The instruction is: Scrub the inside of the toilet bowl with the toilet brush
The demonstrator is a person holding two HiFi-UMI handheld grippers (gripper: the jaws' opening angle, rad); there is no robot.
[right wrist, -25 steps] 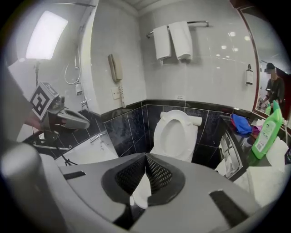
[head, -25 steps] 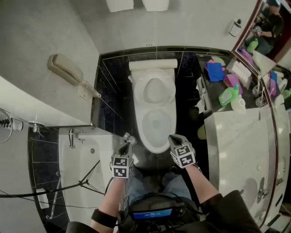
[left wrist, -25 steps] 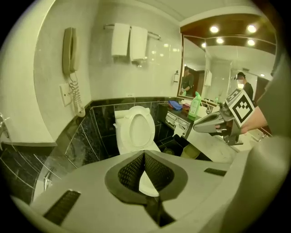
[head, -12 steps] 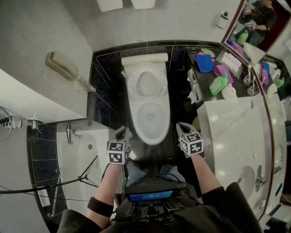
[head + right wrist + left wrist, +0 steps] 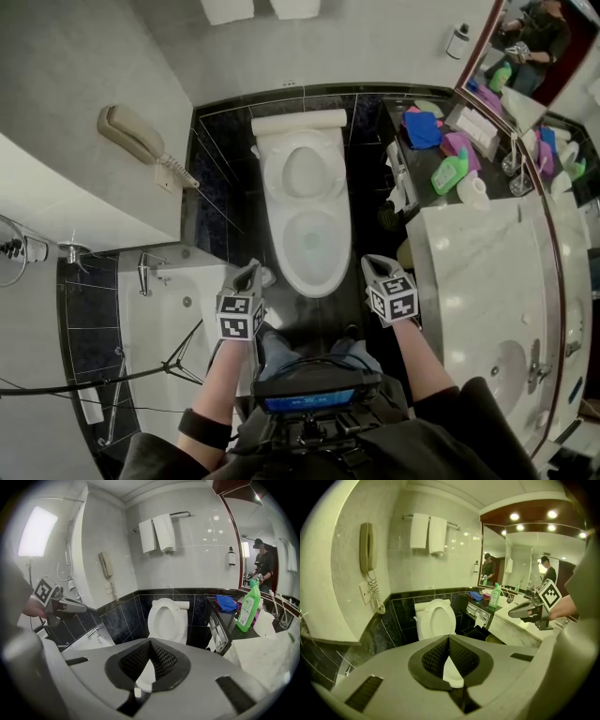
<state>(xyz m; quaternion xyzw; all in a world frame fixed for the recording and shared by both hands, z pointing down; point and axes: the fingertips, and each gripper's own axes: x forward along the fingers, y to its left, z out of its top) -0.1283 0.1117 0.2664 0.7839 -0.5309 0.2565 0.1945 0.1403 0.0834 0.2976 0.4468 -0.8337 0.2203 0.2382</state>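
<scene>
Toilet stands open at the back wall, just ahead of both grippers. The right gripper has drifted outward from the rim; it and the left gripper are pressed together, empty. With no brush held, no scrubbing is under way now.

toilet: front rim hidden behind the left gripper; in the right gripper view, behind the right gripper. towels: cut off by the head view's top edge. green bottle: label print too small to read.
</scene>
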